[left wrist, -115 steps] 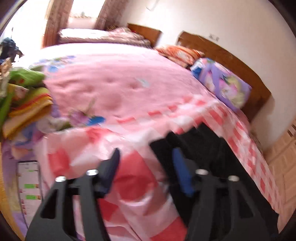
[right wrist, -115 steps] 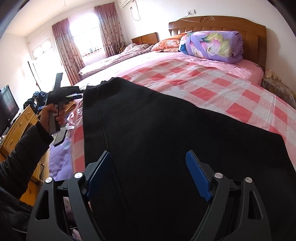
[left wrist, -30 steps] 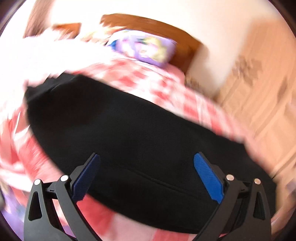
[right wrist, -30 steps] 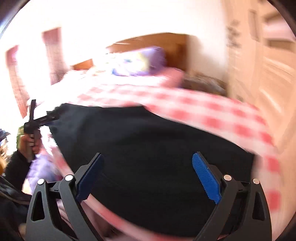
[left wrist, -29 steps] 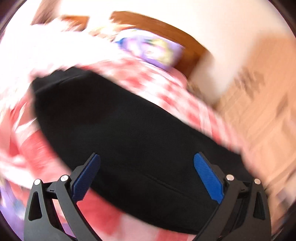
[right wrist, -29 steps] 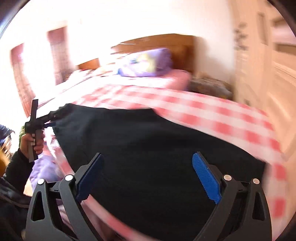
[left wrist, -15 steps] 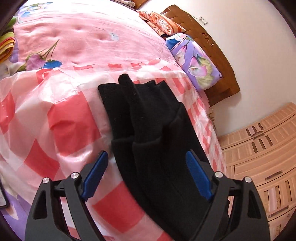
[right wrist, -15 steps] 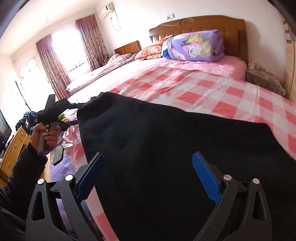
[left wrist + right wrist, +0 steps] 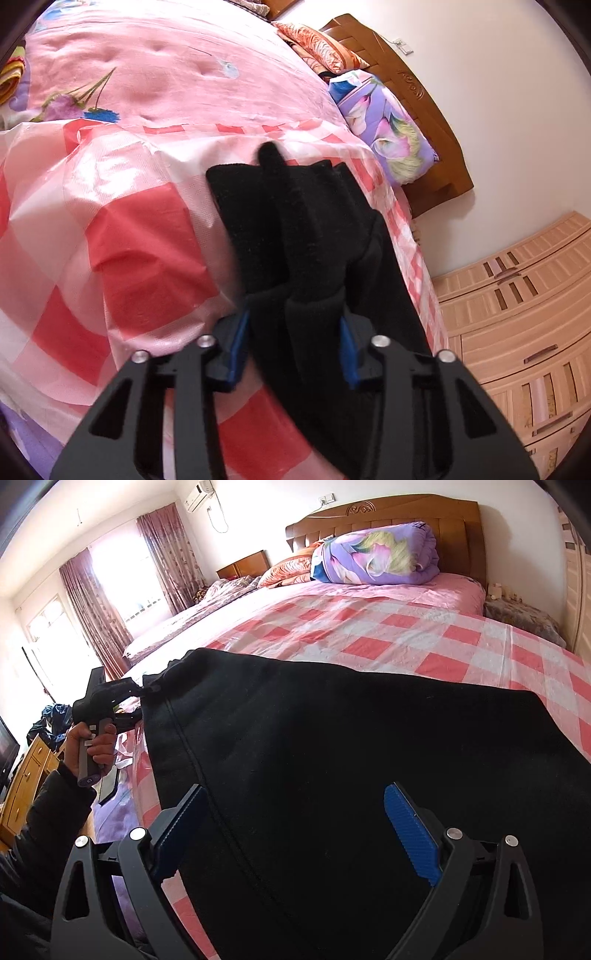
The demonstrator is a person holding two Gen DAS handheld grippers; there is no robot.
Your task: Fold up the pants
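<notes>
Here, one pair of black pants (image 9: 369, 775) lies spread across a bed (image 9: 369, 627) covered in a pink-and-red checked sheet (image 9: 147, 258). No brand, label or writing can be read on the pants or elsewhere.

From the left wrist view, the left gripper (image 9: 291, 339) has its two blue-padded fingers (image 9: 238, 343) drawn in narrow, pinching a bunched end of the pants between them. The dark cloth rises in folds ahead of the fingers and runs down the right side of the view.

From the right wrist view, the right gripper (image 9: 295, 834) has its two fingers spread wide with nothing between them. Both blue pads (image 9: 410, 834) hang over the flat cloth; whether they touch it is unclear. A seam runs down the pants near the left finger. At the far left corner of the pants, the person's left hand (image 9: 92, 746) holds the handle of the other gripper, whose tip meets the cloth's edge.

At the head of the bed sits one rolled purple floral quilt (image 9: 373, 557) beside an orange pillow (image 9: 288, 574), against a wooden headboard (image 9: 388, 517). Two maroon curtains (image 9: 170, 561) frame a bright window. One wooden wardrobe (image 9: 524, 314) stands at the right.
</notes>
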